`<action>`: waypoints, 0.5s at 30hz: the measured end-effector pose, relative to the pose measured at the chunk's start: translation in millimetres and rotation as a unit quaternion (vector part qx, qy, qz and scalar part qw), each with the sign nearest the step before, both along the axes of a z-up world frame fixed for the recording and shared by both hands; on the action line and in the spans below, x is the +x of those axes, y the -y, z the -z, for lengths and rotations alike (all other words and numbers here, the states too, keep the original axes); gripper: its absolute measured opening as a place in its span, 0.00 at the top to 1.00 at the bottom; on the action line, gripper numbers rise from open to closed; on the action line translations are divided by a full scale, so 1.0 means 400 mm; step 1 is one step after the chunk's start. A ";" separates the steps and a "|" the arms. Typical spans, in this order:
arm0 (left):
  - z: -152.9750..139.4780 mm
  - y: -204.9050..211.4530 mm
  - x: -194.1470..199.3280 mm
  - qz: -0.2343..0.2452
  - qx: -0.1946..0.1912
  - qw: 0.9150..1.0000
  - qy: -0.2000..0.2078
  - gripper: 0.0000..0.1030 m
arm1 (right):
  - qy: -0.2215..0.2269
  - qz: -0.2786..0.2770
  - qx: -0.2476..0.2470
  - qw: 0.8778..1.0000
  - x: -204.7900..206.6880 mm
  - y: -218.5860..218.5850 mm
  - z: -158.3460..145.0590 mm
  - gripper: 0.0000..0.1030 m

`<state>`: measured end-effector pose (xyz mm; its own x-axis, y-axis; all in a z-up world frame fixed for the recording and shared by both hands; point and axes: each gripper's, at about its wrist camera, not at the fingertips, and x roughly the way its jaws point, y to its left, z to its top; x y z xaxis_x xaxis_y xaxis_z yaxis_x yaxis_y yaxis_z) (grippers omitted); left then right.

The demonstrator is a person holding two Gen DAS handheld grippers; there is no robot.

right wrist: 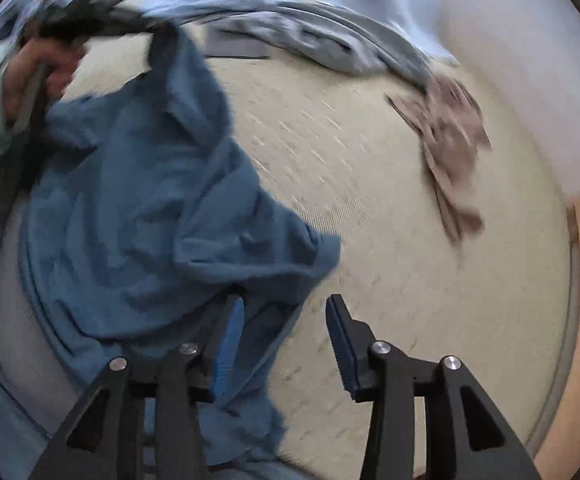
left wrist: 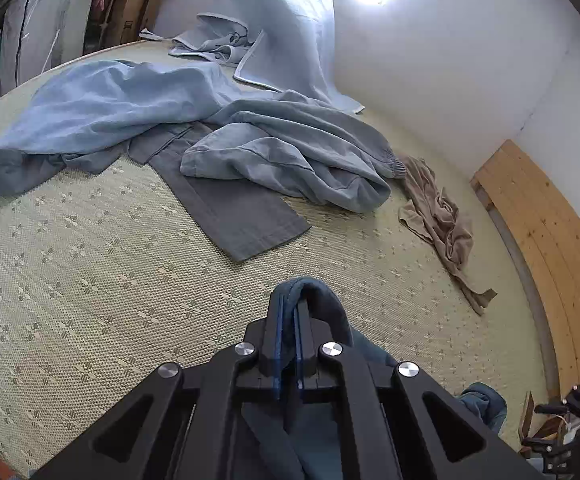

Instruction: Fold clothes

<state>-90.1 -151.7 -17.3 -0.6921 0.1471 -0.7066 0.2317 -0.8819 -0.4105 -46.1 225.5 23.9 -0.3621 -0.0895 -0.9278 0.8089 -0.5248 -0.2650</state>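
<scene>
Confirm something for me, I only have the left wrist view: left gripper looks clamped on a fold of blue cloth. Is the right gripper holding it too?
Observer: No. The right gripper is open, nothing pressed between its pads; the blue garment lies under its left finger.
Operator: Where's the rest of that garment?
Observer: It hangs from the left gripper and spreads down onto the mat.
Operator: Anything near it?
Observer: The tan cloth lies apart from it, off to the right on the mat.
</scene>
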 end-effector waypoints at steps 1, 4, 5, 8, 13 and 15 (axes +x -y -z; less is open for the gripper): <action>0.000 0.001 0.000 0.000 0.001 1.000 0.000 0.97 | -0.008 -0.020 0.017 1.000 -0.003 0.009 0.006 0.56; -0.001 0.005 0.001 0.001 0.003 1.000 0.001 0.97 | -0.050 -0.100 0.082 0.990 0.002 0.035 0.037 0.56; 0.000 0.007 0.002 0.003 0.004 1.000 0.001 0.97 | -0.062 -0.132 0.100 0.984 0.012 0.041 0.048 0.56; 0.001 0.013 0.002 0.002 0.007 1.000 0.003 0.97 | -0.099 -0.224 0.163 0.956 0.047 0.056 0.092 0.57; -0.001 0.013 0.002 0.003 0.010 1.000 0.002 0.97 | -0.121 -0.300 0.223 0.920 0.058 0.061 0.138 0.57; -0.001 0.013 0.000 0.005 0.011 1.000 0.003 0.97 | -0.120 -0.319 0.242 0.908 0.057 0.063 0.154 0.58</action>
<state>-90.0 -156.8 -16.7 -0.6866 0.1705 -0.7068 0.2245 -0.8749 -0.4291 -23.1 200.2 -37.6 -0.5772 0.0446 -0.8154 0.7955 0.2563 -0.5491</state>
